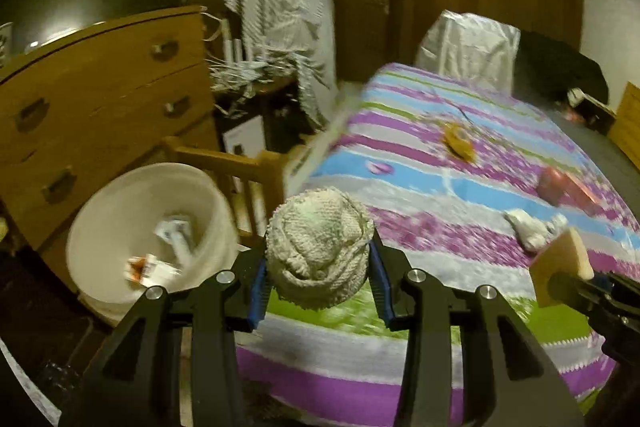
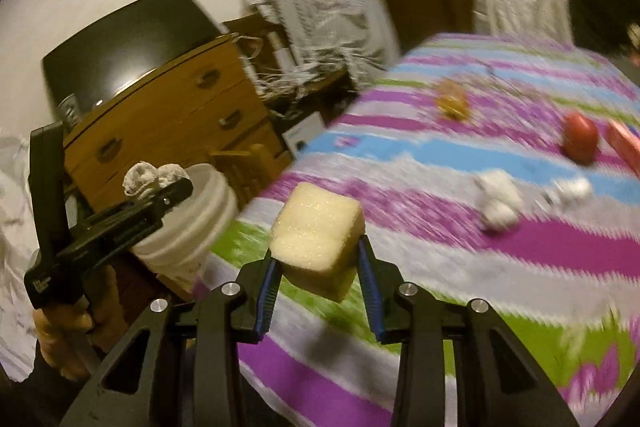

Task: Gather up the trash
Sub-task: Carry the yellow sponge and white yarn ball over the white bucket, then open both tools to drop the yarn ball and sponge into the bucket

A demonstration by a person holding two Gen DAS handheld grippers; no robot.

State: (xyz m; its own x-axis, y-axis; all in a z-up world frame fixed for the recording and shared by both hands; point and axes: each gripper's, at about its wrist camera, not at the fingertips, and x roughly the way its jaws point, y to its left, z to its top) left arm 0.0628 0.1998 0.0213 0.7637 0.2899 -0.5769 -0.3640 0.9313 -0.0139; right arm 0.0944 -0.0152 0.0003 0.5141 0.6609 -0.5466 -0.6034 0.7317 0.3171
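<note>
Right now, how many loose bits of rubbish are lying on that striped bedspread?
5, as far as the blur allows: a yellowish lump farthest off, a small purple scrap toward the bed's left edge, a red round thing beside a red packet, and crumpled white paper nearest.

both wrist views look forward along their own jaws, down at a slant over the striped bed [image 1: 440,195], which fills the right and lower frame. the left view sits close above the white bucket [image 1: 104,227] at lower left; the right view (further back, blurred) sees that bucket [image 2: 208,211] at mid left. both share the wooden dresser [image 1: 100,99] at upper left.
</note>
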